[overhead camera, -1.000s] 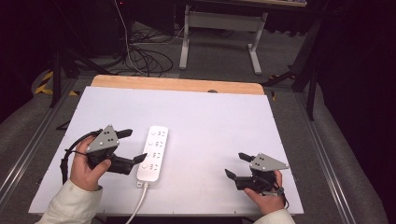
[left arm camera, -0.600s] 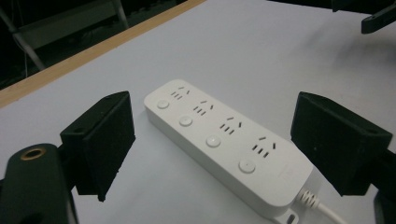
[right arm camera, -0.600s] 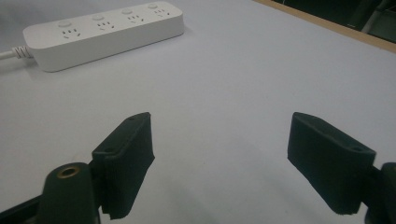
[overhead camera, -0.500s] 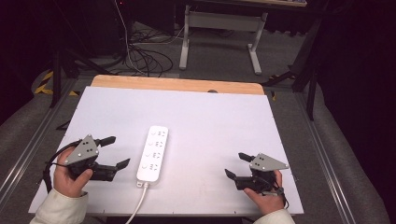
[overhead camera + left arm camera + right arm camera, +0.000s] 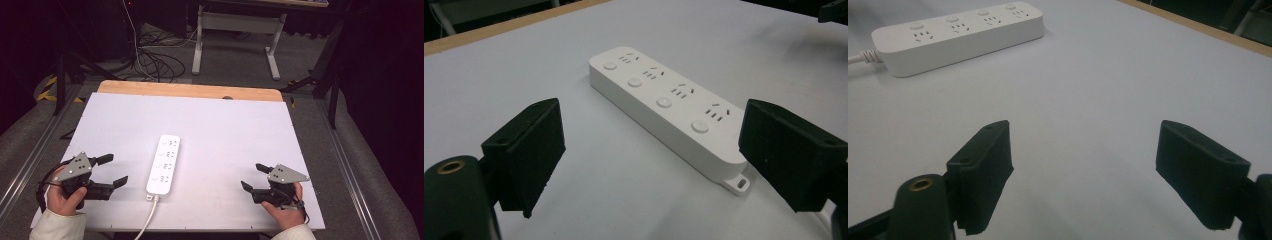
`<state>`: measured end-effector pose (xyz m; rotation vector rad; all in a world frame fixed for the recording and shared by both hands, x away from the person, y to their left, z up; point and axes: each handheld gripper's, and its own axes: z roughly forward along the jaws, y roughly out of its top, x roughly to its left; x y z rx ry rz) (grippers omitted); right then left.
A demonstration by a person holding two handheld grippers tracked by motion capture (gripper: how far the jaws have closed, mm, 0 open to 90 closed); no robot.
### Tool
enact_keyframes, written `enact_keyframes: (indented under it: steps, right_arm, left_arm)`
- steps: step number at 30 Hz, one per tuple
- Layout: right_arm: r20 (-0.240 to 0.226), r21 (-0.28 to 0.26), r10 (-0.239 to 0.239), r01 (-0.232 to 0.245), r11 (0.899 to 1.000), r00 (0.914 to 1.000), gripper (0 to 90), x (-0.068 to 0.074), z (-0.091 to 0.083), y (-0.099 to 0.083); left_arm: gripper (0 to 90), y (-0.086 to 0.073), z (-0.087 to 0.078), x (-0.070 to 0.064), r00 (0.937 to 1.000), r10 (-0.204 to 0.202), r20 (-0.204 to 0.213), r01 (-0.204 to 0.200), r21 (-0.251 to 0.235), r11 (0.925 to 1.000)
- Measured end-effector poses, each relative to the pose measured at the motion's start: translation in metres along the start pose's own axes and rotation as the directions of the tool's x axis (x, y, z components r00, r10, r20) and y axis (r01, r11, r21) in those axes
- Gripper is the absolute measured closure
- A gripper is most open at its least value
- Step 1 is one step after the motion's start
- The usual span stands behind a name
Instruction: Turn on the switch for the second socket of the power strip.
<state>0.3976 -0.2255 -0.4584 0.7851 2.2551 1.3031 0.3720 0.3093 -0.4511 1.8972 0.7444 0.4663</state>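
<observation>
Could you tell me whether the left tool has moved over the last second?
Yes. The left tool has drawn back leftward from the power strip, towards the table's left front corner; it was beside the strip before.

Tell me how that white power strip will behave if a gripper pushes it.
The power strip looks rigid and lies flat, so it would likely slide, not tip. Its smooth casing may slip on the table. Its cable could drag and swing it.
</observation>
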Motion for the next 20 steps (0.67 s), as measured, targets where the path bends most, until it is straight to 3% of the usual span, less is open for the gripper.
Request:
enact_keyframes:
  steps: [4,10,15,20]
  right_arm:
    - [0.001,-0.002,0.003,-0.003,1.0,1.0,23.2,0.0,0.0,0.0]
    - [0.0,-0.004,0.004,-0.004,1.0,1.0,23.2,0.0,-0.001,0.0]
    - [0.002,-0.002,0.001,-0.001,1.0,1.0,23.2,-0.001,0.0,0.0]
    - [0.001,-0.002,0.003,-0.003,1.0,1.0,23.2,-0.001,0.0,0.0]
  left_arm:
    - [11.1,-0.01,-0.004,0.002,0.9999,0.01,-0.01,-0.01,0.006,0.9999]
    - [11.0,-0.025,-0.006,0.007,0.9986,-0.052,-0.003,0.052,0.003,0.9986]
    - [11.5,-0.031,-0.002,0.01,0.9959,-0.049,-0.076,0.056,0.085,0.9948]
    - [12.6,-0.033,-0.001,0.012,0.9982,-0.016,-0.058,0.021,0.081,0.9965]
